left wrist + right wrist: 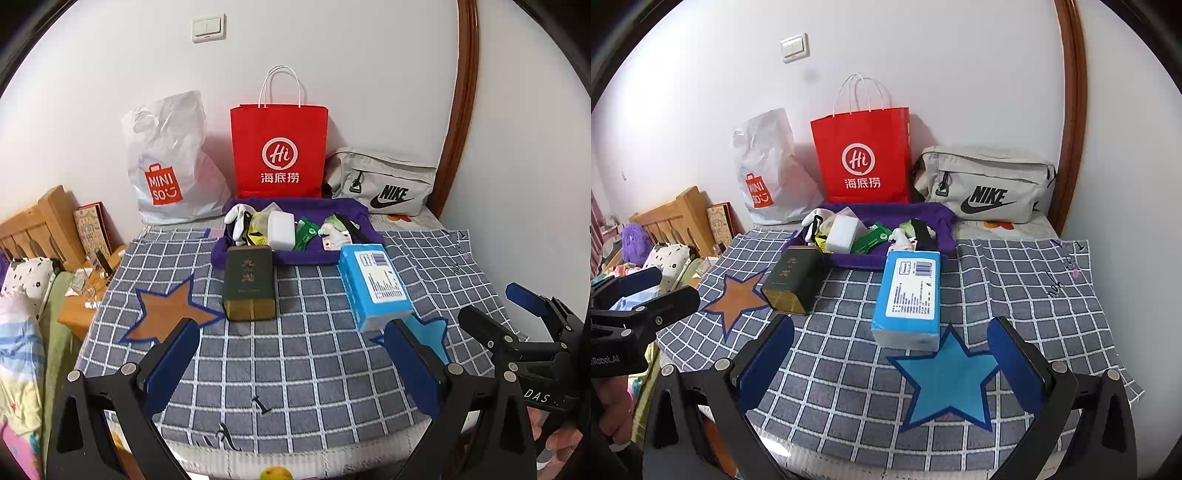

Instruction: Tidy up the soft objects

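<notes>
A blue tissue pack (373, 284) (910, 299) lies on the checked cloth, its near end at a blue star patch (947, 384). To its left a dark green box (249, 282) (792, 280) stands beside an orange star patch (168, 314). Behind both, a purple fabric tray (306, 258) (857, 260) holds a white block (281, 230), a green packet (306, 232) and several other small items. My left gripper (293, 354) is open and empty, short of the box. My right gripper (890, 350) is open and empty, in front of the tissue pack.
A white Miniso plastic bag (170, 166), a red paper bag (279, 147) and a grey Nike bag (384, 184) line the wall. A wooden headboard (40, 225), a nightstand and bedding lie left. A wooden door frame (458, 110) stands right.
</notes>
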The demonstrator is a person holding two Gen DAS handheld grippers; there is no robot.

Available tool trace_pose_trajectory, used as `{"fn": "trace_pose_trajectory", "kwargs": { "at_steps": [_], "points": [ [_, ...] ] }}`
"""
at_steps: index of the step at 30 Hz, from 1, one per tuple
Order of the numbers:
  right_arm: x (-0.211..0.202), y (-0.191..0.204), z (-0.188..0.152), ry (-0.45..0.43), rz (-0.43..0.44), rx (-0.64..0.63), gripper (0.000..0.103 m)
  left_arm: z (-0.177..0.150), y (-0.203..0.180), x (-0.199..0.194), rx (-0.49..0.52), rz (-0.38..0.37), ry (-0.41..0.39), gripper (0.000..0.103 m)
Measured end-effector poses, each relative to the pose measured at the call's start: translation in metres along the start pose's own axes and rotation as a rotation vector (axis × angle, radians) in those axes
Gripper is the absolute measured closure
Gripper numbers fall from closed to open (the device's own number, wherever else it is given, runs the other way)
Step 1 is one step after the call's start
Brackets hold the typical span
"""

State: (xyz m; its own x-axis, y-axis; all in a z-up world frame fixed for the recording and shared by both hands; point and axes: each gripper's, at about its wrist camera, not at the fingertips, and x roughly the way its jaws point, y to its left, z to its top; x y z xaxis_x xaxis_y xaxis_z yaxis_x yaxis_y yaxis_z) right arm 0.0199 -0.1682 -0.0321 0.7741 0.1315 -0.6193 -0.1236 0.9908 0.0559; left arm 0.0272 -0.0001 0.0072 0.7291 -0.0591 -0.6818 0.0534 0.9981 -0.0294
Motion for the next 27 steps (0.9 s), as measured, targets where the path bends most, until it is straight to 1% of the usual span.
{"fn": "trace_pose_trajectory", "kwargs": {
  "at_steps": [4, 13, 27],
  "points": [
    [-0.009, 0.000, -0.006, -0.007, 0.014, 0.004, 0.000, -0.007, -0.003, -0.004, 0.000, 0.004, 0.000, 0.002],
    [-0.021, -0.002, -0.013, -0.028, 0.008, 0.005, 0.000, -0.013, -0.010, -0.012, 0.006, 0.009, -0.016, 0.002],
    [-0.027, -0.002, -0.014, -0.041, 0.007, 0.004, 0.000, -0.016, -0.014, -0.013, 0.009, 0.007, -0.013, 0.002]
  ]
}}
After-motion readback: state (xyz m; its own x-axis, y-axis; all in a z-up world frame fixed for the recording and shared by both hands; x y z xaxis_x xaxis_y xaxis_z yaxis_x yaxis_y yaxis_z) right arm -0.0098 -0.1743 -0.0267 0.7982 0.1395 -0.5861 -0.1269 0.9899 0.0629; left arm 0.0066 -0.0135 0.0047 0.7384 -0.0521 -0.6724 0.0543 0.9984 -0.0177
